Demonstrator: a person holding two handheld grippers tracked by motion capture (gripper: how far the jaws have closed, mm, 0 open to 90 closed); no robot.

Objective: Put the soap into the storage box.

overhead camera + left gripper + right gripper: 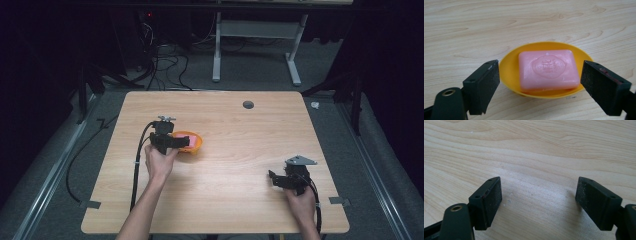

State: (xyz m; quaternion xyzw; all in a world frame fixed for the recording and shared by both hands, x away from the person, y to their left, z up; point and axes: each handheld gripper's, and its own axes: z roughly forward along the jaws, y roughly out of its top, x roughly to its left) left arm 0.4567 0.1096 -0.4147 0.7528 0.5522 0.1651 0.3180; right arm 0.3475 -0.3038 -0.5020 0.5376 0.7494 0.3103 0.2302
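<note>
In the left gripper view the two black pads stand apart at the lower left and lower right of the frame with nothing pressed between them; the left gripper is open, its pads flanking the near rim of a yellow dish without touching it. A pink bar of soap lies flat in that dish at the centre of the frame, its stamped face up. In the high view the left gripper sits left of centre, just over the dish, with the person's left hand below it. In the right gripper view the right gripper also stands open, its pads wide apart over the bare wooden table. In the high view the right gripper is at the lower right, well apart from the dish, held by the right hand.
</note>
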